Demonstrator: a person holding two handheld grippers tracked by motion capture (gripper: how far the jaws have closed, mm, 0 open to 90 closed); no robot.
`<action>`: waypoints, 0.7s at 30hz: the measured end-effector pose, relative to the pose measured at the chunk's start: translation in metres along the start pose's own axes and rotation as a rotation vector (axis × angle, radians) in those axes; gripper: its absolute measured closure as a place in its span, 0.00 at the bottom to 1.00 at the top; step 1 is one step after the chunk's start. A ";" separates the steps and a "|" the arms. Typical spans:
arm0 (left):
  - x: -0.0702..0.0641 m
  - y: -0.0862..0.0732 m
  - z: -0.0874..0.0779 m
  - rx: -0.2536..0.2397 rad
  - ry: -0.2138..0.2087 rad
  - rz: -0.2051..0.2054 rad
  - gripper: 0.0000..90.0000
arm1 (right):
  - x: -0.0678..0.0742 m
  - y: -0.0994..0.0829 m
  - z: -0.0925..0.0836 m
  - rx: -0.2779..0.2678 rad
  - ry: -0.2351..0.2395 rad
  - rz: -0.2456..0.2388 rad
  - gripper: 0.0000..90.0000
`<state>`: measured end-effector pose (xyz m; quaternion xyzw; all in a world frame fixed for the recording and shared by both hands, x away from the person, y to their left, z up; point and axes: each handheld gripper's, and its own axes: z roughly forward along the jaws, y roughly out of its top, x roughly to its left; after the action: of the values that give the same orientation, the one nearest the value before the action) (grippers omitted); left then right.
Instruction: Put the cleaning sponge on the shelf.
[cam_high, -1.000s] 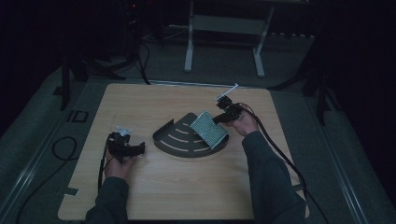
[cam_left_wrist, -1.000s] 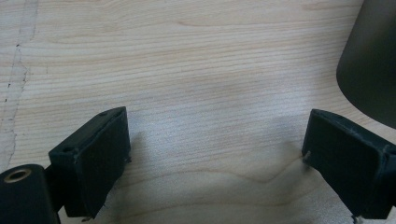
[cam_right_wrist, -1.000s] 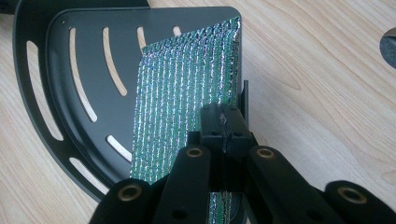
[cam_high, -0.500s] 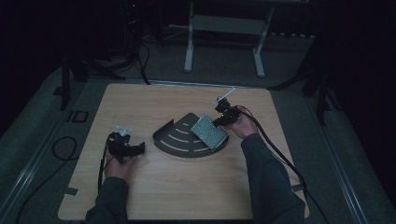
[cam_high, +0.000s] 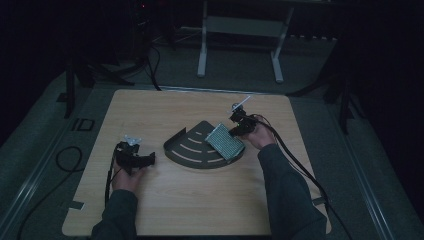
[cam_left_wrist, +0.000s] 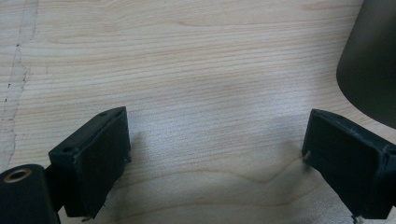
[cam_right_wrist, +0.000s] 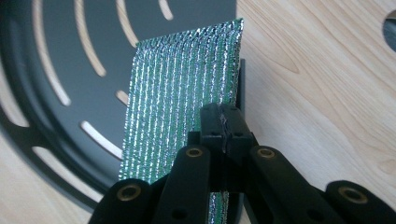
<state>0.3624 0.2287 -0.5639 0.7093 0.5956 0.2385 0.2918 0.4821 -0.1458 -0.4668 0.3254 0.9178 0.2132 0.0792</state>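
Observation:
A shiny green and silver ribbed pad (cam_high: 225, 141) lies tilted on the right side of a dark fan-shaped slotted tray (cam_high: 192, 147) at the table's middle. My right gripper (cam_high: 236, 131) is at the pad's right edge. In the right gripper view the jaws are pressed together on that edge of the pad (cam_right_wrist: 182, 88), with the tray (cam_right_wrist: 60, 46) under it. My left gripper (cam_high: 150, 159) rests on the table left of the tray, pointing toward it. In the left gripper view it (cam_left_wrist: 215, 154) stands open over bare wood, and the tray's edge (cam_left_wrist: 373, 60) shows at the upper right.
The wooden table (cam_high: 150, 110) is bare around the tray. Cables trail from both grippers off its front and right sides. A white frame (cam_high: 240, 30) stands on the dark floor behind the table.
The right hand with the pad has shifted very slightly left and toward the person. The left hand has not moved.

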 end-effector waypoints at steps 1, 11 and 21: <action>0.000 0.000 0.000 0.000 0.000 0.000 0.09 | 0.000 0.000 0.001 0.005 -0.006 -0.003 0.99; 0.000 0.000 0.000 0.000 0.000 0.000 0.09 | 0.001 0.000 0.003 0.006 -0.013 -0.008 0.99; 0.000 0.000 0.000 0.000 0.000 0.000 0.09 | 0.000 0.000 0.004 0.020 -0.029 -0.018 0.97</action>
<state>0.3624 0.2287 -0.5639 0.7093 0.5957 0.2385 0.2919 0.4827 -0.1444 -0.4702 0.3209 0.9216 0.1986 0.0910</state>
